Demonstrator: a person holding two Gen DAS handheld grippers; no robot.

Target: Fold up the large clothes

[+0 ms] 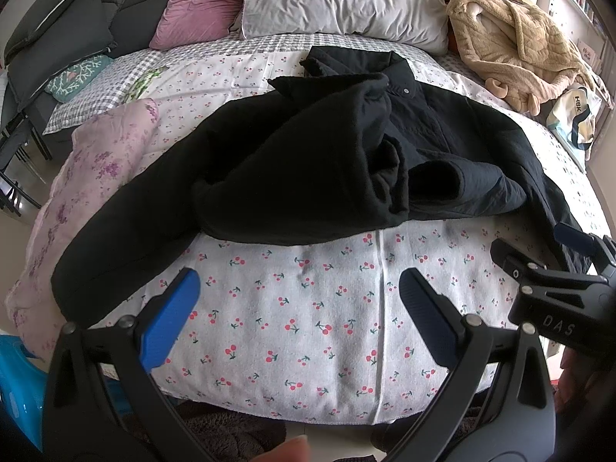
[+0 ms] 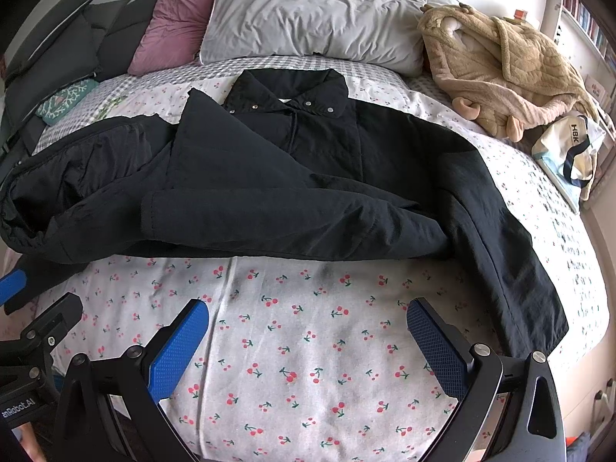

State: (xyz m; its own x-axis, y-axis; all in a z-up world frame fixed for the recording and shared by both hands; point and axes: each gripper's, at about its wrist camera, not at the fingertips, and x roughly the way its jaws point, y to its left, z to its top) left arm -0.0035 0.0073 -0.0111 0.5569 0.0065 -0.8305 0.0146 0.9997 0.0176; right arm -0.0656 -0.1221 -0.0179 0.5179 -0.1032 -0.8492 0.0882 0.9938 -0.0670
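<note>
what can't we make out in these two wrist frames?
- Black jacket: its left end runs off the right wrist view's edge; the bed under it is hidden.
- Jacket front in the left wrist view: bunched folds cover the closure.
- Bookshelf: titles too small.
- Right gripper in the left wrist view: cut by the frame edge, though its own camera shows it open. Left gripper is open.

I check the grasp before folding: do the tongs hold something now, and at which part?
Nothing is held. Left tongs and right tongs are open over the cherry-print sheet, short of the black jacket.
</note>
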